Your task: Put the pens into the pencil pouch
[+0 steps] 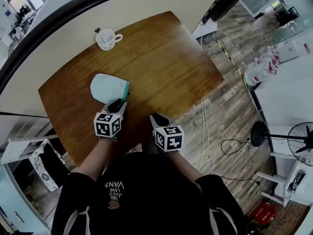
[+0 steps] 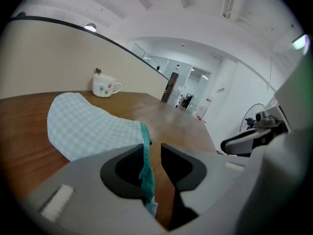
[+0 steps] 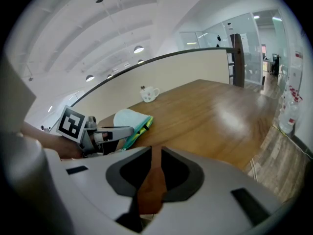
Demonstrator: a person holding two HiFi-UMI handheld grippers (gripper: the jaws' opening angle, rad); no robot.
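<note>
A pale blue checked pencil pouch [image 1: 108, 87] with a teal zipper edge lies on the wooden table [image 1: 166, 58]. My left gripper [image 1: 116, 105] is at the pouch's near end. In the left gripper view the teal edge [image 2: 145, 155] runs between the jaws of that gripper [image 2: 152, 148], resting against the left one with a gap to the right one. My right gripper [image 1: 157, 117] hovers to the right of the pouch, near the table's front edge. In its own view the right gripper [image 3: 151, 153] shows a narrow gap with only wood behind it. No pen shows in any view.
A white mug [image 1: 106, 38] stands at the table's far side, beyond the pouch. The table's right edge drops to a wood floor with cables [image 1: 204, 131]. Farther right are a white counter with bottles [image 1: 261, 70] and a fan [image 1: 299, 141].
</note>
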